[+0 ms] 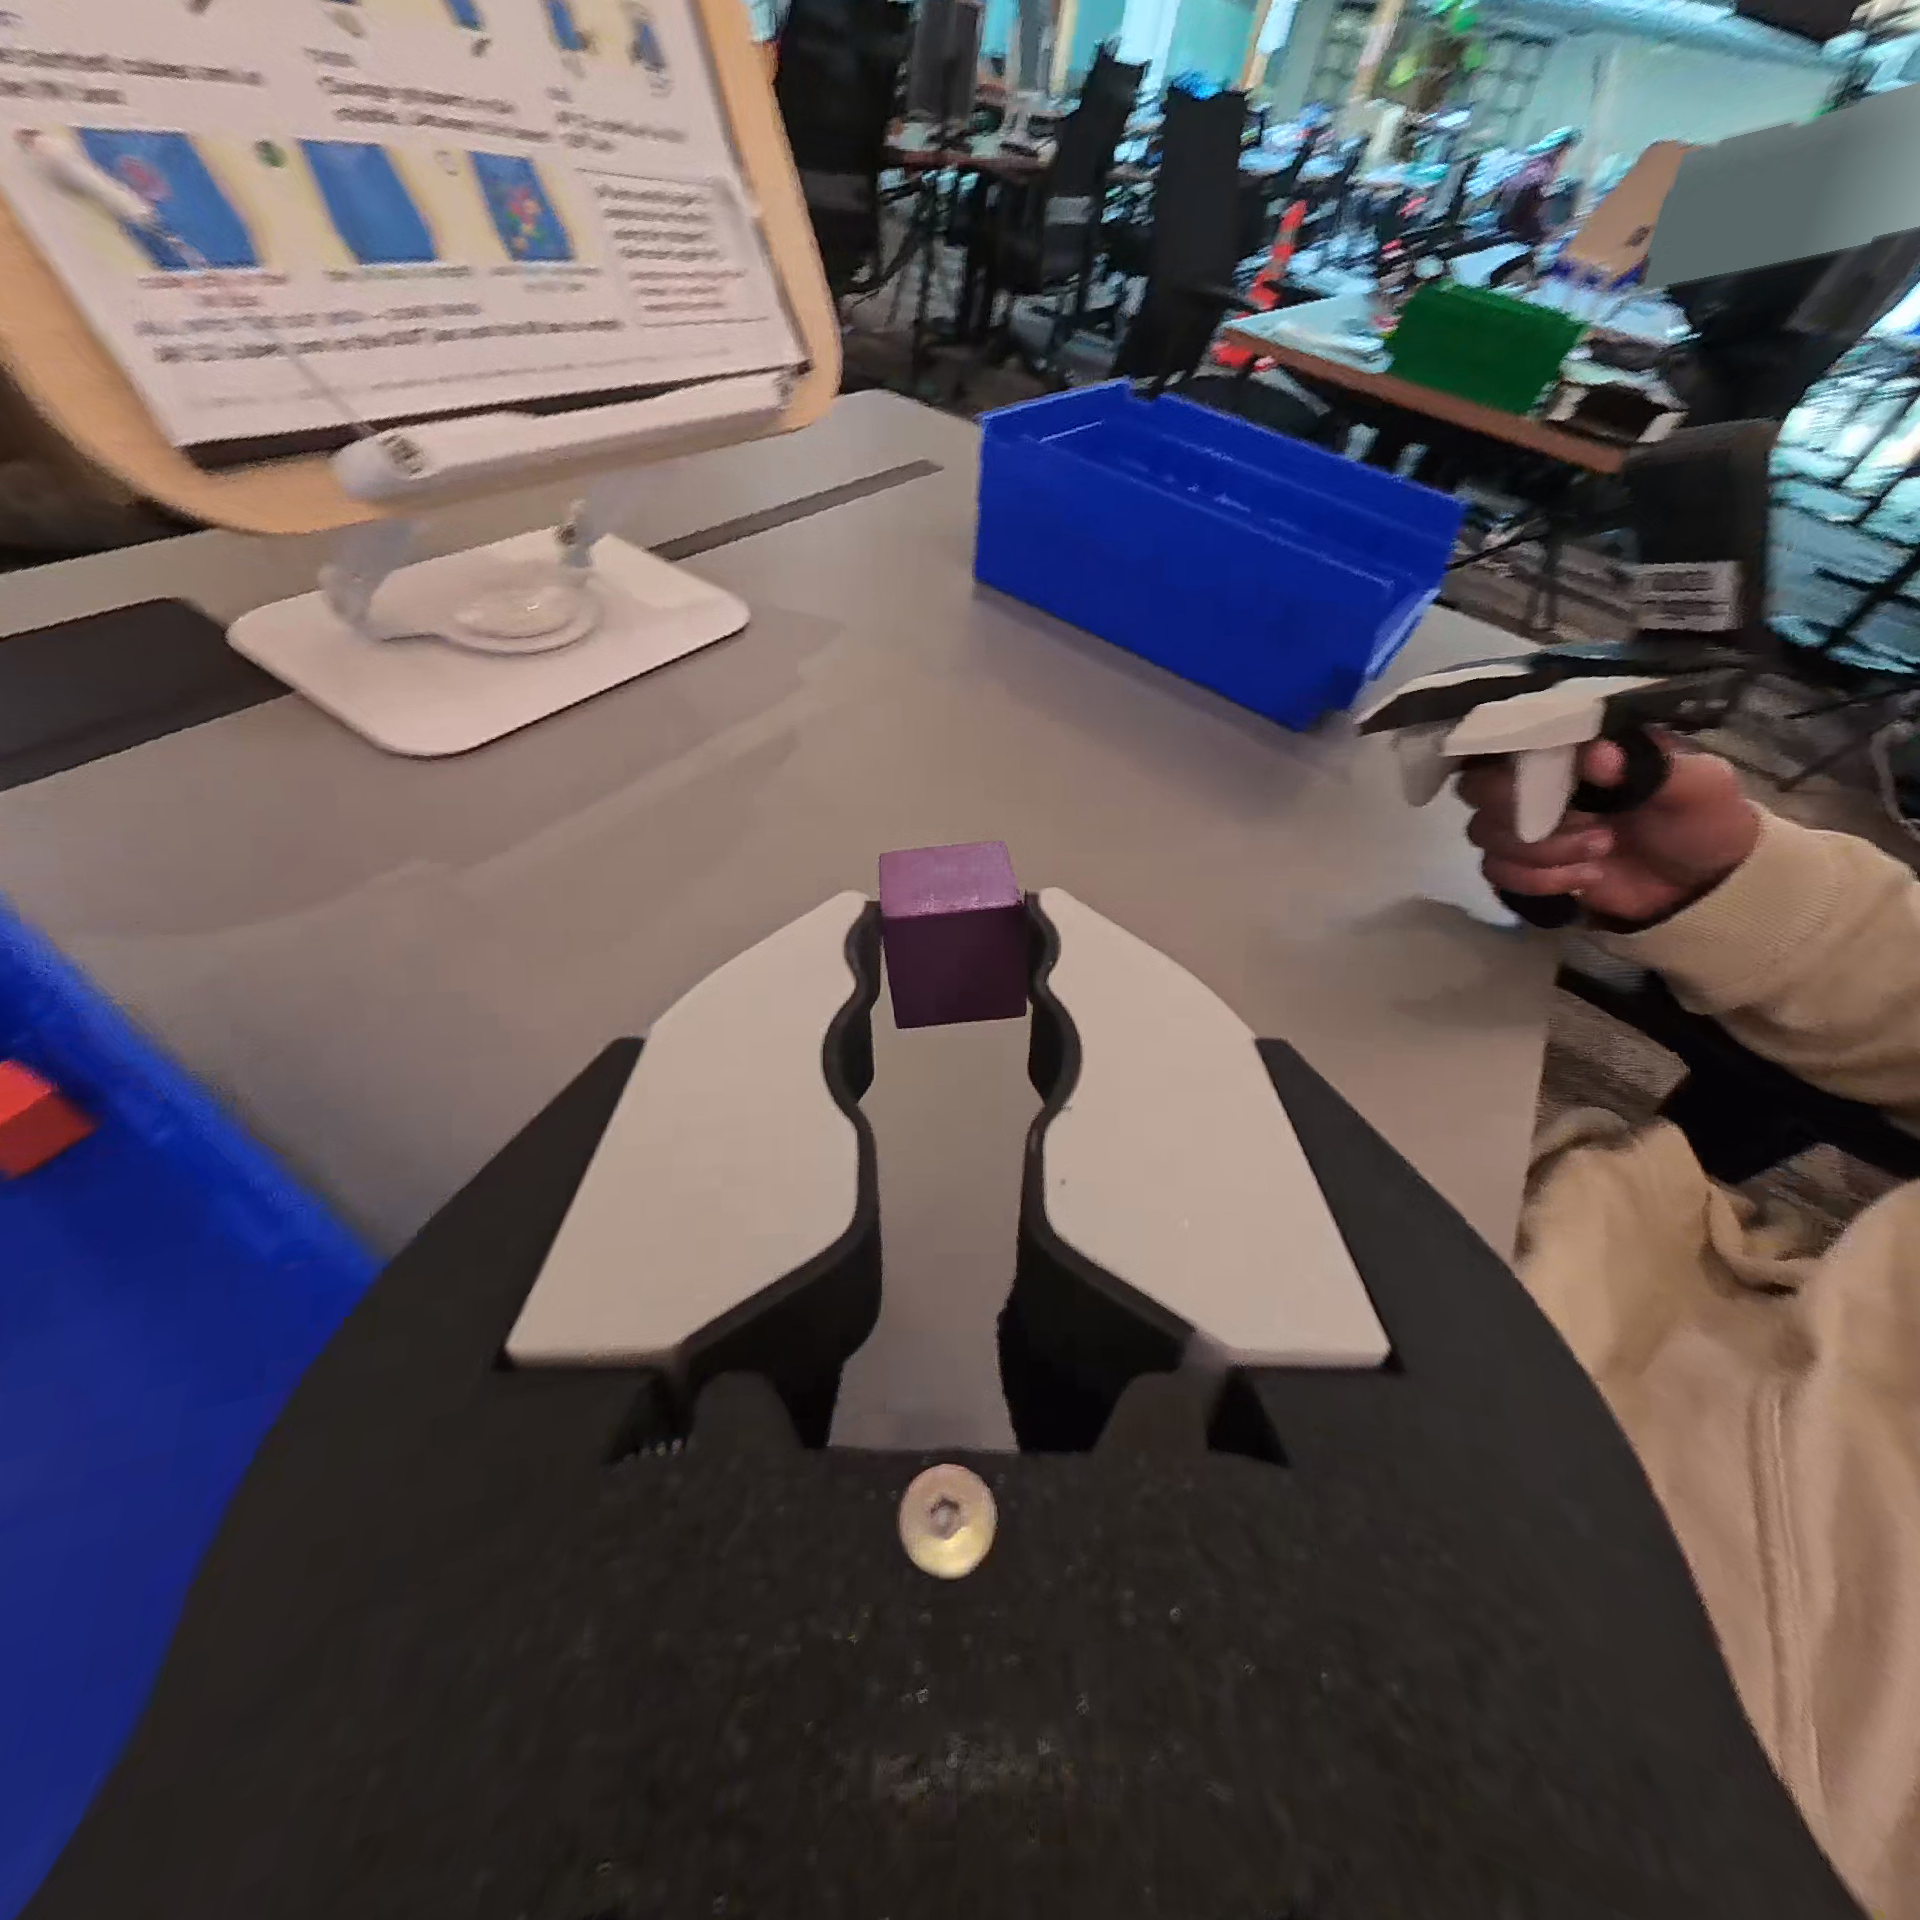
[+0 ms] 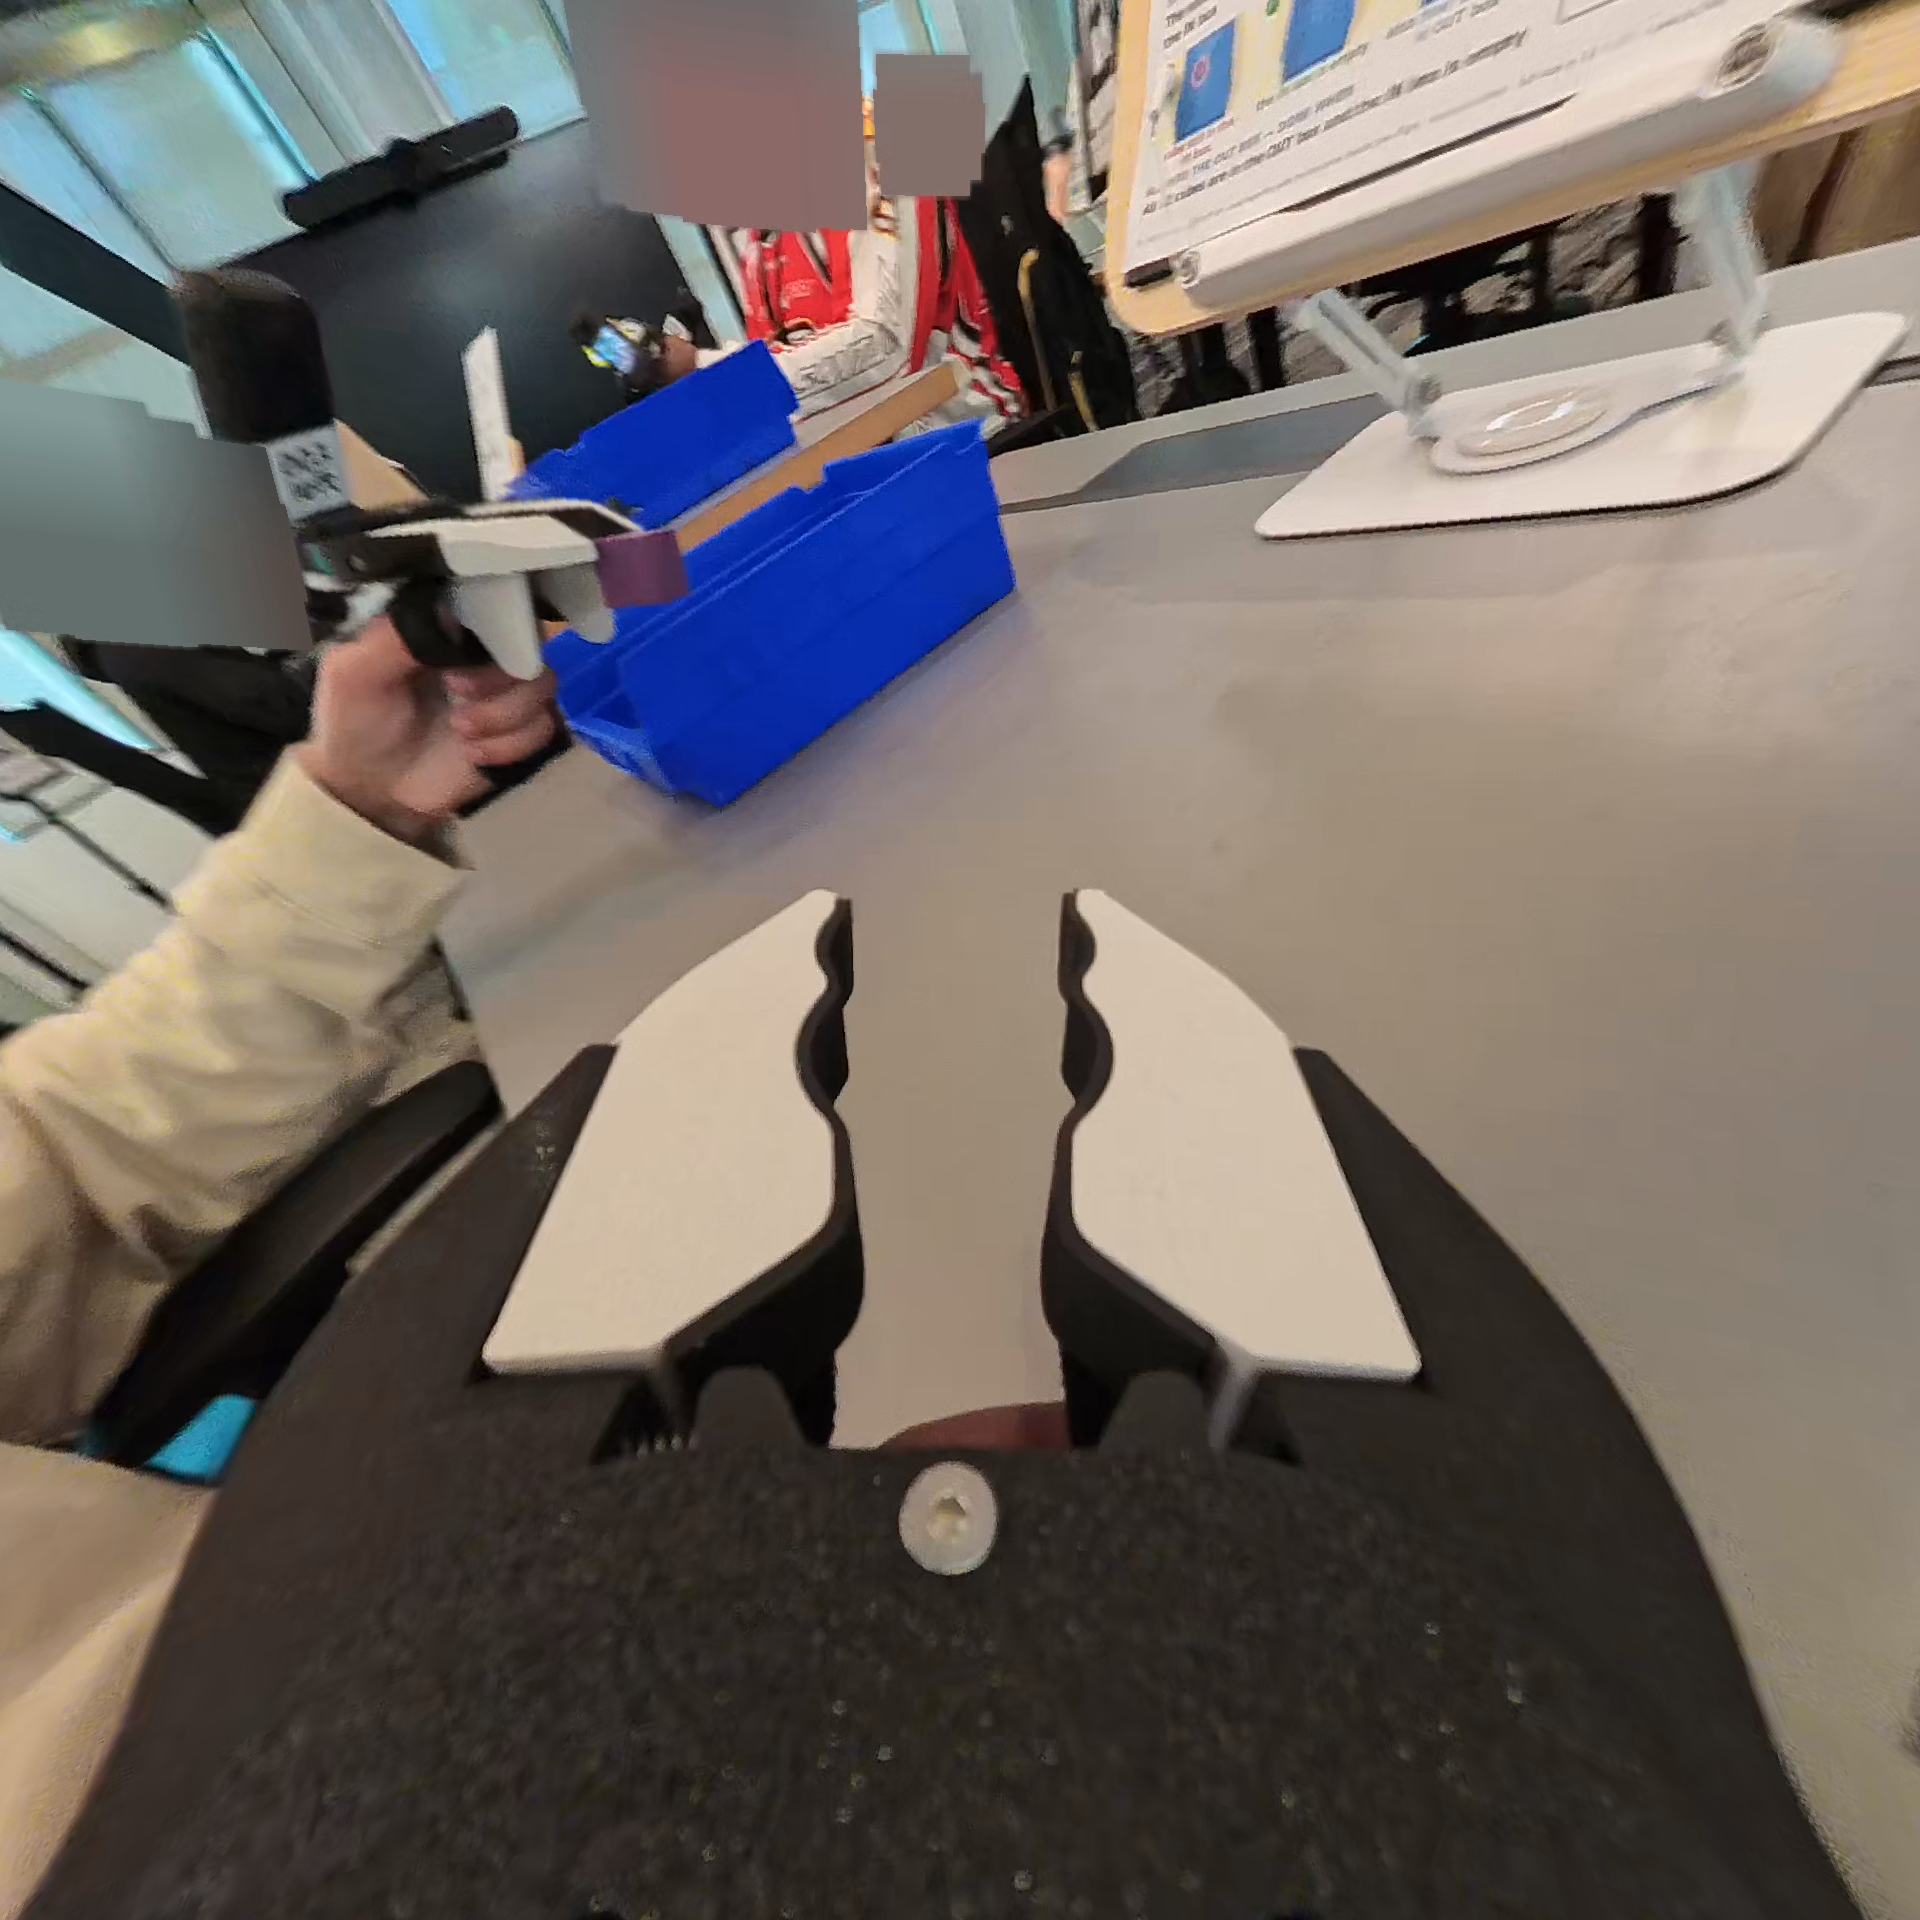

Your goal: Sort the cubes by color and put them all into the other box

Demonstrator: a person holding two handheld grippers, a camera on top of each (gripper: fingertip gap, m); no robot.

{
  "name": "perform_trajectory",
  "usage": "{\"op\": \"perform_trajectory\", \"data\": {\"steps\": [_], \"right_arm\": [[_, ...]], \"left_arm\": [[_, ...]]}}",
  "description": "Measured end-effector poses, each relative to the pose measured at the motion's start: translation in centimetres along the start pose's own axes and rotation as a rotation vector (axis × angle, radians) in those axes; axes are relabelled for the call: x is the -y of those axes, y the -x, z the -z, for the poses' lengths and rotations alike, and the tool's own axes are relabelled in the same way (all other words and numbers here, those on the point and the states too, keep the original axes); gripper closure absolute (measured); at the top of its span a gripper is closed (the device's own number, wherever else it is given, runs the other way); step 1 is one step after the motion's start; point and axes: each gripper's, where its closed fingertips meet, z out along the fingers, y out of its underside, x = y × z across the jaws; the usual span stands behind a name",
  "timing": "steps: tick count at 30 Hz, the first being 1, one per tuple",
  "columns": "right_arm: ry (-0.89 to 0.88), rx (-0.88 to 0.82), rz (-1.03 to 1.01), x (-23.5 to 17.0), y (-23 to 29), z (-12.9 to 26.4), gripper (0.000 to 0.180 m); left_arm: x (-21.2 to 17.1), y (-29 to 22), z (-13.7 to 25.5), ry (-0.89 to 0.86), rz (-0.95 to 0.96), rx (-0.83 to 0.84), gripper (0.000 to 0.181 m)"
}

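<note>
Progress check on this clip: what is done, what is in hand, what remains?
Done: nothing confirmed; the far blue box shows no cubes, though its floor is mostly hidden.
In hand: the left gripper is shut on a purple cube, held above the grey table. The right gripper is open and empty.
Left: a red cube sits in the near blue box; other contents are out of view.

Two grippers are showing, the left gripper (image 1: pixel 951 914) and the right gripper (image 2: pixel 956 914), while two blue boxes are sitting on the table, one far box (image 1: pixel 1205 551) and one near box (image 1: pixel 156 1299), with one purple cube (image 1: pixel 951 935) and one red cube (image 1: pixel 36 1127).
</note>
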Motion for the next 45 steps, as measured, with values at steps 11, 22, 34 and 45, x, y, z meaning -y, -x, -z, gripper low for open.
{"op": "perform_trajectory", "data": {"steps": [11, 22, 34, 45], "right_arm": [[0.001, 0.534, 0.075, 5.3, 7.3, -7.7, 0.131], [0.027, 0.601, 0.003, 4.3, 7.1, -8.8, 0.151], [-0.028, 0.479, 0.073, 4.0, 5.4, -5.5, 0.151], [-0.035, 0.159, 0.219, 6.8, 1.6, -0.4, 0.151]], "left_arm": [[6.0, -10.7, -6.7, -0.093, -0.004, -0.568, 0.155], [2.7, -12.2, -11.1, -0.018, 0.065, -0.667, 0.155], [-4.2, -4.8, -5.7, 0.074, 0.016, 0.364, 0.1], [-5.8, -6.3, -3.7, 0.053, 0.051, 0.37, 0.108]]}}
